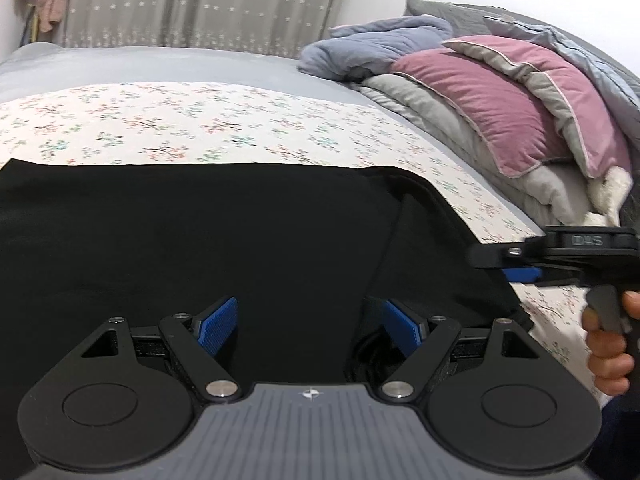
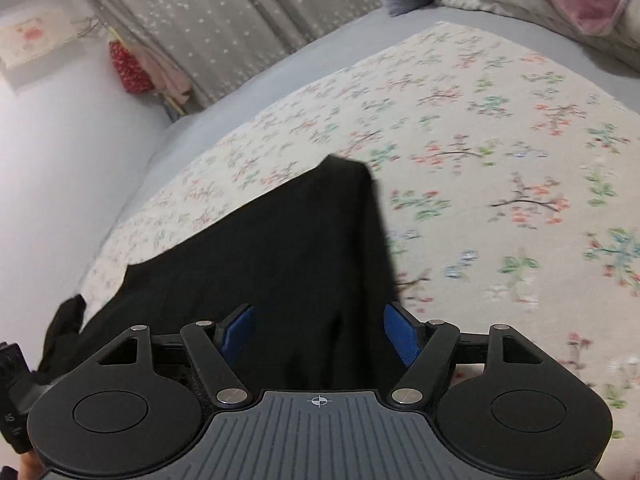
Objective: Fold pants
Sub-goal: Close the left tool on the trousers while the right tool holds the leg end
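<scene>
Black pants (image 1: 208, 240) lie flat on the floral sheet (image 1: 200, 120), with a fold edge running down their right part. My left gripper (image 1: 310, 326) hovers over their near edge, its blue pads (image 1: 218, 326) wide apart and nothing pinched between them. In the right wrist view the pants (image 2: 280, 260) stretch away to a corner, and my right gripper (image 2: 320, 332) stands open above the cloth with its pads clear of it. The left wrist view shows the right gripper (image 1: 504, 264) from the side at the pants' right edge, held by a hand (image 1: 608, 344).
Pink and grey pillows (image 1: 500, 112) and a blue-grey blanket (image 1: 380, 44) are piled at the right end of the bed. A grey curtain (image 1: 200, 0) hangs behind. A white wall (image 2: 60, 160) borders the bed's far side. Bare floral sheet (image 2: 500, 200) spreads to the right of the pants.
</scene>
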